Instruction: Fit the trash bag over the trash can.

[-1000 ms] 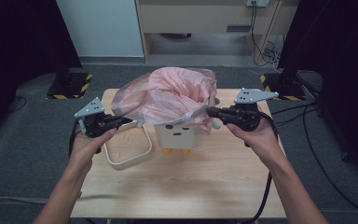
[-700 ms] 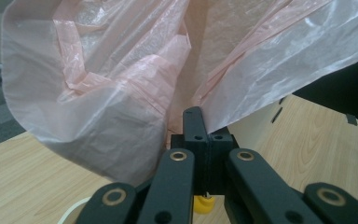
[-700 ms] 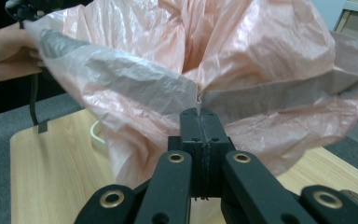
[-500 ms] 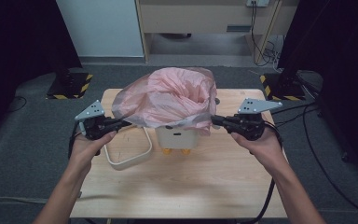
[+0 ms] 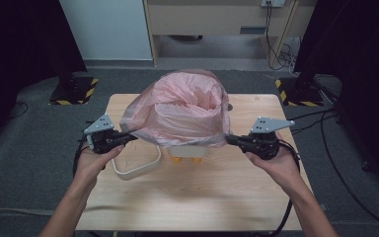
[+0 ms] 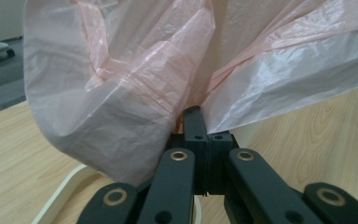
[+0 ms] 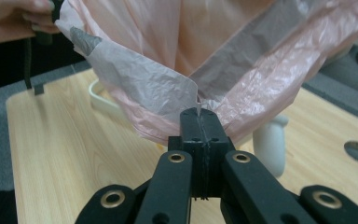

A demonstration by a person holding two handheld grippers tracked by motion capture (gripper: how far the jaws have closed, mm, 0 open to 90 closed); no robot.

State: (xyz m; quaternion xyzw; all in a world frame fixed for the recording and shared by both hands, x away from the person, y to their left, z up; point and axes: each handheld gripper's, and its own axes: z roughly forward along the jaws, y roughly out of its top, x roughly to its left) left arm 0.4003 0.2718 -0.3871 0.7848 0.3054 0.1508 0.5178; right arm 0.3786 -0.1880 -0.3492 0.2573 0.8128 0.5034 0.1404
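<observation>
Left gripper and right gripper, each clamped shut on the rim of the pink bag draped over the white bin at counter centre, could tear the film by pulling toward 9 and 3 o'clock.

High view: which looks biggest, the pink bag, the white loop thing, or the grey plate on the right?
1. pink bag, by far the largest.
2. white loop, partly hidden under the bag.
3. grey plate atop the right hand-held gripper, smallest.
</observation>
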